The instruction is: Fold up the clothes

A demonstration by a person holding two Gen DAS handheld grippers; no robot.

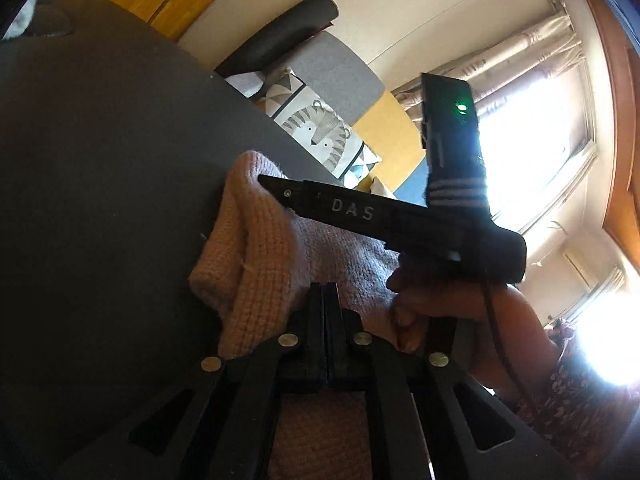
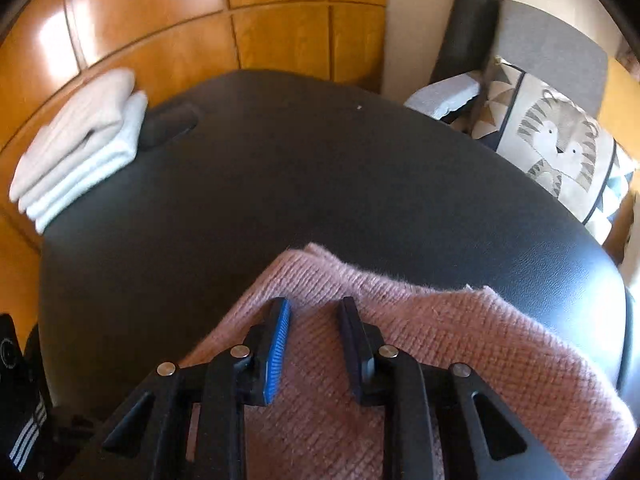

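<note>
A pink knitted sweater [image 2: 420,340] lies on the near part of the dark table [image 2: 320,160], its far edge folded over. My right gripper [image 2: 314,308] hovers open just above the knit, with nothing between its blue-padded fingers. In the left wrist view the sweater [image 1: 256,256] bunches up into a raised fold on the table [image 1: 100,160]. My left gripper [image 1: 326,290] has its fingers pressed together at the cloth and seems shut on the sweater. The right gripper [image 1: 276,188] crosses that view above the fold, held by a person's hand [image 1: 440,308].
A stack of folded white clothes [image 2: 80,148] sits at the table's far left edge. A grey chair with a tiger cushion [image 2: 560,148] stands off the right side. Wooden cupboard doors [image 2: 280,40] are behind. A bright window [image 1: 528,152] glares at the right.
</note>
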